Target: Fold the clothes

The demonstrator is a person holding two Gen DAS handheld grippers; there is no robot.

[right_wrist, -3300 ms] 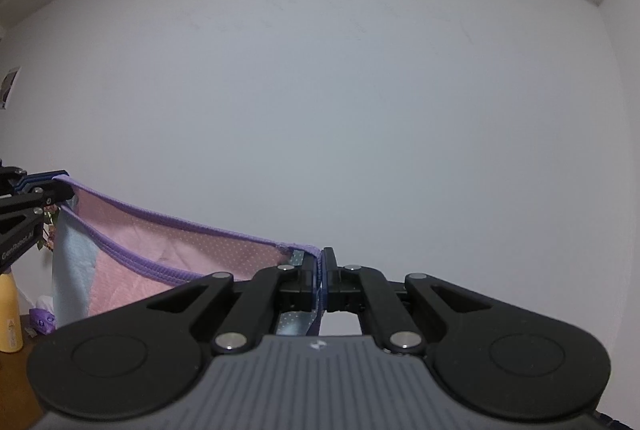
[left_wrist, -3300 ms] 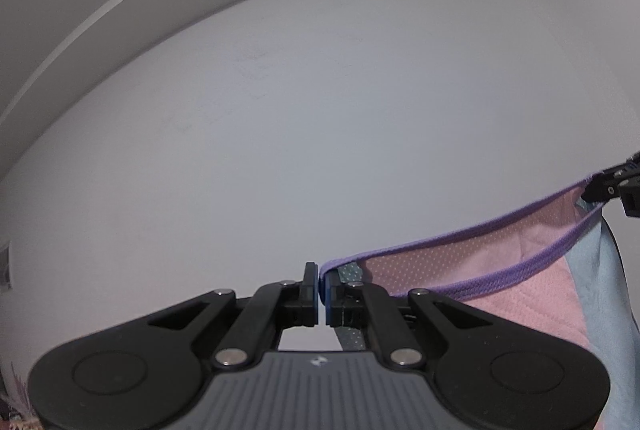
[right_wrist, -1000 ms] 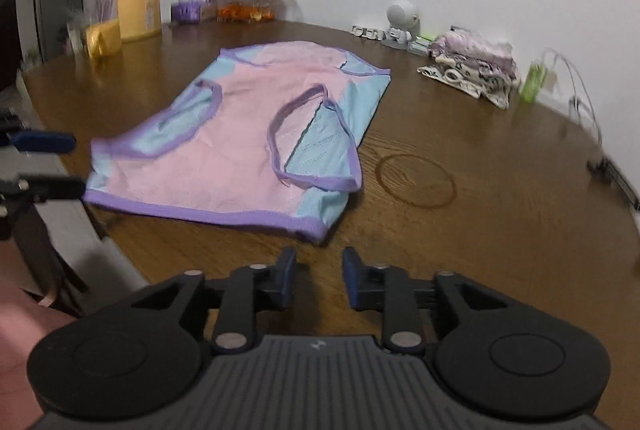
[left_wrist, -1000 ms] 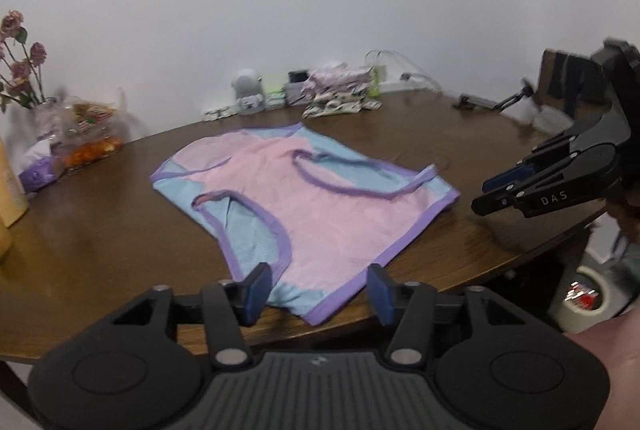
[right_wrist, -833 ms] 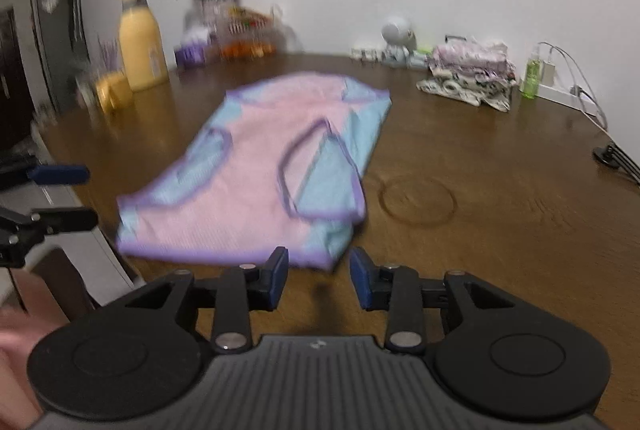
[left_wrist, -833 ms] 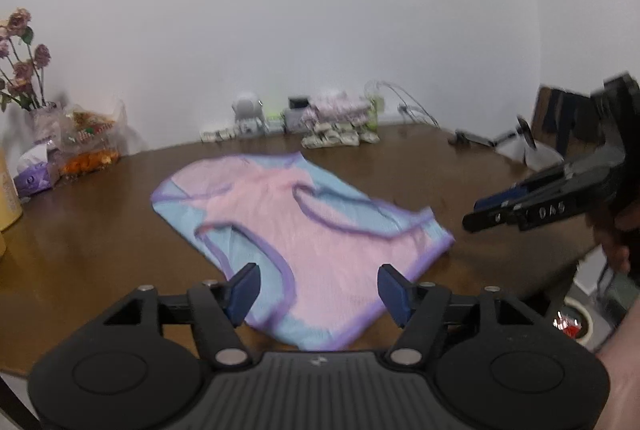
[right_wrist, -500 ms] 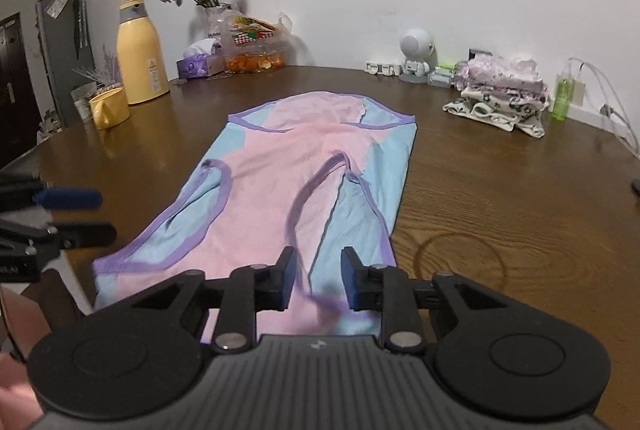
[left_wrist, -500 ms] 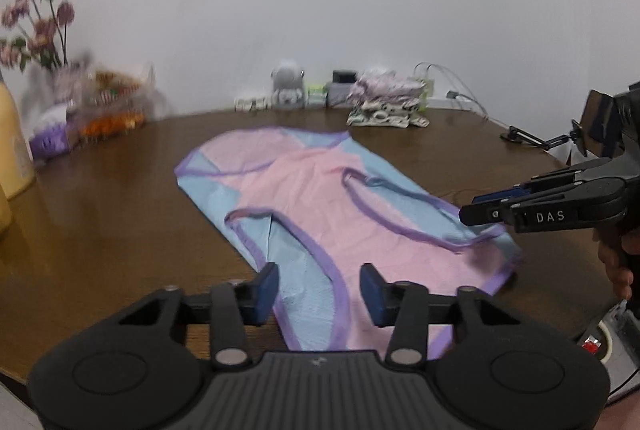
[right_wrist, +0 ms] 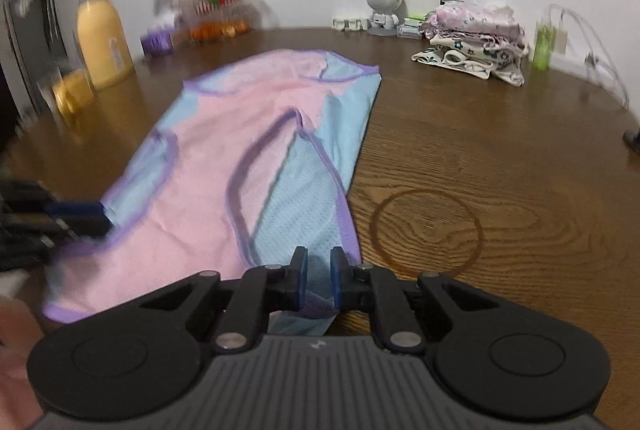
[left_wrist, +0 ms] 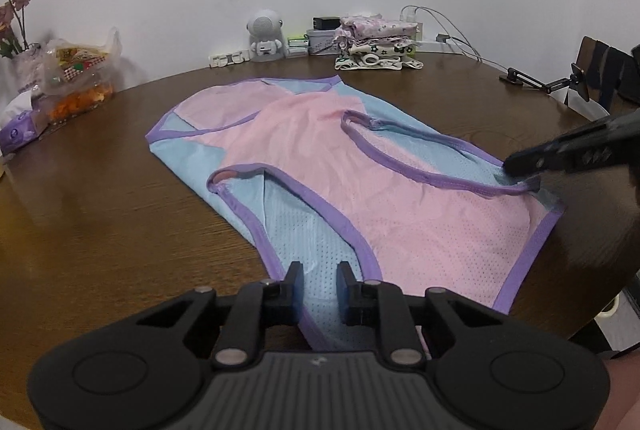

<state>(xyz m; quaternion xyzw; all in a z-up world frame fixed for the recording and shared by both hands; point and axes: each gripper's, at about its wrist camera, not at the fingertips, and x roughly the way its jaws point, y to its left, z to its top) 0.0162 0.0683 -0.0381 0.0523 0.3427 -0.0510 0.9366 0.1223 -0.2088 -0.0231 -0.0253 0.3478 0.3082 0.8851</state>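
A pink and light-blue tank top with purple trim [left_wrist: 352, 166] lies flat on the brown wooden table [left_wrist: 100, 214], also in the right wrist view [right_wrist: 240, 134]. My left gripper [left_wrist: 319, 280] is open, its jaws a small gap apart over the blue strap at the top's near left corner. My right gripper [right_wrist: 319, 272] is open with a narrow gap over the blue strap at the near right corner; in the left wrist view [left_wrist: 516, 166] its tip rests at the purple armhole edge. The left gripper shows at the left of the right wrist view [right_wrist: 96, 216].
A stack of folded clothes [left_wrist: 376, 42] and a small white robot figure [left_wrist: 265, 36] stand at the back by cables. A snack bag [left_wrist: 76, 74] and flowers sit back left. A yellow bottle [right_wrist: 102, 46] stands left. A ring mark [right_wrist: 426, 230] is on the wood.
Earlier both grippers held the top up, shut on its edge. It now lies spread on the table; both grippers opened, then lowered onto its near corners with jaws narrowing.
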